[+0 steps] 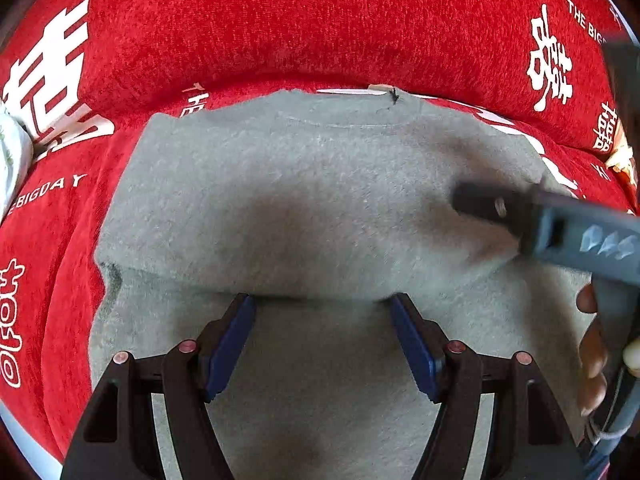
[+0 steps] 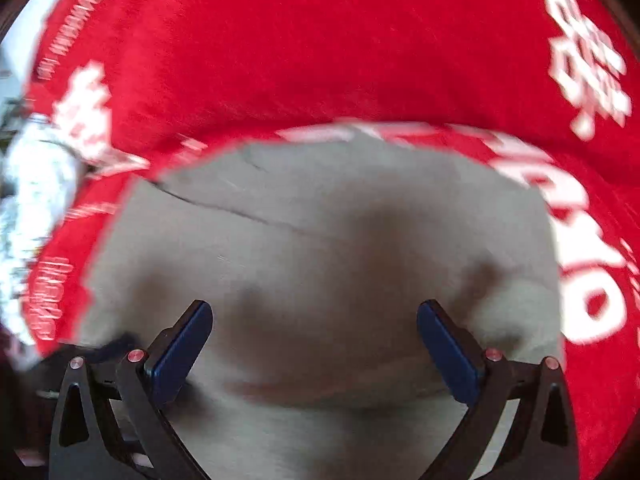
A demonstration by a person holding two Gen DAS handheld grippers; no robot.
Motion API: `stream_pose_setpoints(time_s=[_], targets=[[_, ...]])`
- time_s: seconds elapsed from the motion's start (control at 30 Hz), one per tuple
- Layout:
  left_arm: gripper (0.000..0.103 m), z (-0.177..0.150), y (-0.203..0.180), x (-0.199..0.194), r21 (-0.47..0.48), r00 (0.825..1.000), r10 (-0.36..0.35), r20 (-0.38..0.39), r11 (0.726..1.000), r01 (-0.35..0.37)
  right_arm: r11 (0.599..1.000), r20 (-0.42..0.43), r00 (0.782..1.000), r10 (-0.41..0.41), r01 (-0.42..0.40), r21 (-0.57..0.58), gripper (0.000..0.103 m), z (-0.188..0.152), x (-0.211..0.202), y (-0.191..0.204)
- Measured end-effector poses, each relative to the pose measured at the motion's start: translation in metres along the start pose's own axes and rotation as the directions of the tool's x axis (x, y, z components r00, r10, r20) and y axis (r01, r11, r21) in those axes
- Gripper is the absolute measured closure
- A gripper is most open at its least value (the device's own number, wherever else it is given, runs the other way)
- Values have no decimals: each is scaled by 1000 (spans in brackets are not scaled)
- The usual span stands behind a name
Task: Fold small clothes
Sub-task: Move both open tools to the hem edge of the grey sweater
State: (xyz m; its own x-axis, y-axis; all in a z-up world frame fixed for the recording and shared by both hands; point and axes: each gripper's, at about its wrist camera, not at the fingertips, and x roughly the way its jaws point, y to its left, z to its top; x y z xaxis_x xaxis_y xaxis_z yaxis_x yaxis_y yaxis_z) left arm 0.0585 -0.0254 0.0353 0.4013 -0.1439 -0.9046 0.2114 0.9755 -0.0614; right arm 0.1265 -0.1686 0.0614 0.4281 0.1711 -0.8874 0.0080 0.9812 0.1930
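Observation:
A small grey fleece garment (image 1: 304,200) lies on a red cloth with white lettering (image 1: 280,28); its near part is folded over the far part along a crosswise edge. My left gripper (image 1: 322,304) is open, fingers wide apart just above that folded edge, holding nothing. My right gripper (image 2: 314,312) is also open and empty above the grey garment (image 2: 320,220); its view is blurred by motion. In the left wrist view the right gripper (image 1: 460,200) reaches in from the right over the garment's right side.
The red cloth (image 2: 320,40) covers the whole surface around the garment. A white patterned item (image 1: 12,148) lies at the left edge, also showing blurred in the right wrist view (image 2: 36,184). The person's fingers (image 1: 592,344) hold the right gripper's handle.

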Motion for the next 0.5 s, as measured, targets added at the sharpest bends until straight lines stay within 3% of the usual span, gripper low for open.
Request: stream_pose_setpoints(time_s=[0.1, 0.17, 0.3, 0.4, 0.5], targets=[[31, -7, 3, -1, 9, 1000, -4, 5, 1000, 4, 998, 58, 998, -40, 42, -37, 2, -26, -18, -8], [31, -14, 2, -3, 18, 1000, -4, 10, 1000, 4, 990, 99, 990, -104, 113, -88, 1, -50, -35, -7], [31, -30, -2, -12, 35, 1000, -9, 23, 999, 9, 981, 130, 980, -150, 164, -103, 1, -84, -50, -9], [31, -43, -5, -22, 26, 999, -37, 37, 999, 36, 986, 170, 977, -128, 143, -83, 1, -101, -65, -7], [31, -56, -12, -22, 60, 999, 0, 46, 998, -2, 986, 148, 984, -95, 113, -122, 1, -118, -57, 8]])
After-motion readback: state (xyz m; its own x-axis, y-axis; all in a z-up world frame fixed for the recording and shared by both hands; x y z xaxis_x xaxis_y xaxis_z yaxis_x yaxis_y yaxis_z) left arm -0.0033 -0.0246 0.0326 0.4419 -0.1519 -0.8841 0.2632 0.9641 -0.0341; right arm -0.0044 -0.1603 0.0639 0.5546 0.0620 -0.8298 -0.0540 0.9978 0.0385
